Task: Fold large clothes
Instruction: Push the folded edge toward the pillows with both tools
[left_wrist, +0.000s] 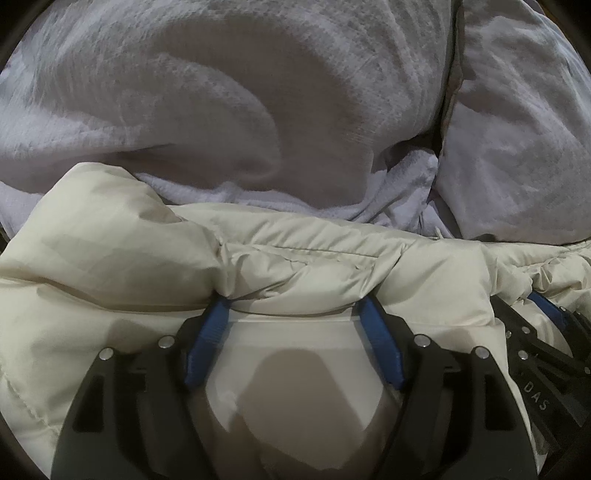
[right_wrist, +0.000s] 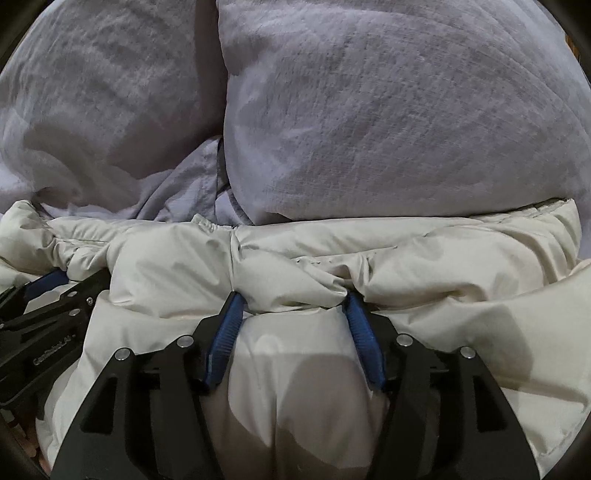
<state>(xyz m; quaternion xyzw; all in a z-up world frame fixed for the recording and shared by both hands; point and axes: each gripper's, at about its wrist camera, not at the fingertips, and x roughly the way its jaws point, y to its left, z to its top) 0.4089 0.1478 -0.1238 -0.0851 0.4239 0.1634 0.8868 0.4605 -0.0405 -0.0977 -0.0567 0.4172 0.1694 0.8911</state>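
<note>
A cream puffy jacket (left_wrist: 110, 258) lies bunched across the lower half of both views (right_wrist: 443, 258). My left gripper (left_wrist: 293, 301) has its blue-padded fingers (left_wrist: 207, 339) spread wide, with a thick roll of the jacket between them; the fingertips are buried in the fabric. My right gripper (right_wrist: 293, 295) stands the same way, jaws wide around a puffed section of the jacket, tips hidden in a fold. The right gripper shows at the right edge of the left wrist view (left_wrist: 546, 314); the left gripper shows at the left edge of the right wrist view (right_wrist: 48, 284). They are close side by side.
Two large pale lavender pillows (right_wrist: 406, 110) (left_wrist: 184, 110) stand right behind the jacket, with rumpled lavender bedding (left_wrist: 332, 199) between them. A dark gap (left_wrist: 448, 92) runs between the pillows.
</note>
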